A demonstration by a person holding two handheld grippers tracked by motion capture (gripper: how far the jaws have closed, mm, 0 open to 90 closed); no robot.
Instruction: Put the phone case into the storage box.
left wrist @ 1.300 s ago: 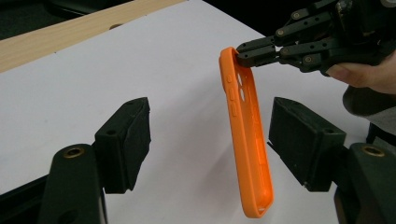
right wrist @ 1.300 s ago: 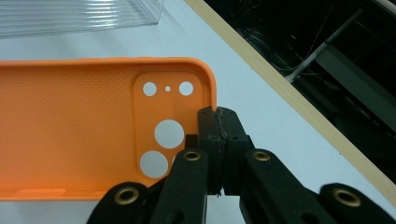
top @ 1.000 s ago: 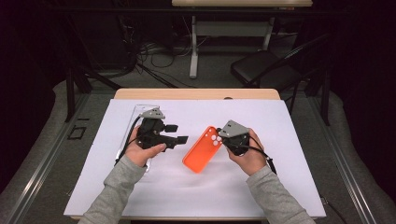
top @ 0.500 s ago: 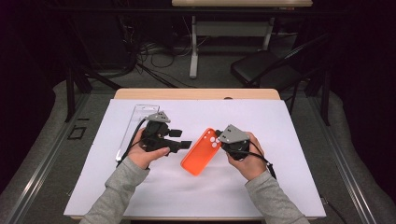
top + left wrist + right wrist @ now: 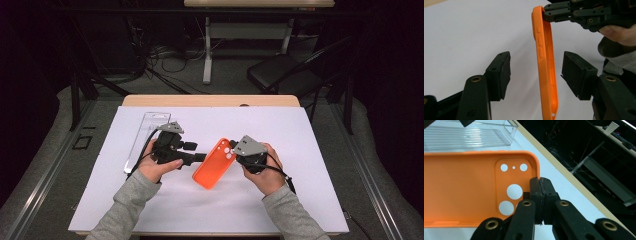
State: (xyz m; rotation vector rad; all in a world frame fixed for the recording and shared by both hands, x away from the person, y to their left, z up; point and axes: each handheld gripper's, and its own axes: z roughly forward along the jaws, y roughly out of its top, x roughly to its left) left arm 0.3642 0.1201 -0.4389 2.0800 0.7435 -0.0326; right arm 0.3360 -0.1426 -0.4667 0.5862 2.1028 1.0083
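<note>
White sheeting covers the table (image 5: 310, 150), a dark room full of cables, a black chair and a second desk frame looming behind it, and right at centre stage we have an orange phone case (image 5: 214, 164) held clear of the surface. Right gripper (image 5: 239, 151) has it, jaws clamped tight on the rim at the camera-cutout corner; from the right gripper view you can see the pads squeezed together over that edge, the round lens holes just beside them. Over comes the left gripper (image 5: 535, 72), jaws spread wide, one on each side of the case's long edge, the case standing edge-on between them with daylight on both sides, nothing touching yet. This looks like a handover or a two-handed grip being set up, and we're at the approach stage. What's next, by my reading: the left jaws need to close squarely on the case's side wall, roughly mid-length near the button bumps, without twisting the soft shell out of the right gripper's pinch. Only then should the right let go. Off to the left side of the table, a clear plastic tray (image 5: 145, 132) lies on the sheet, well apart from the action.
</note>
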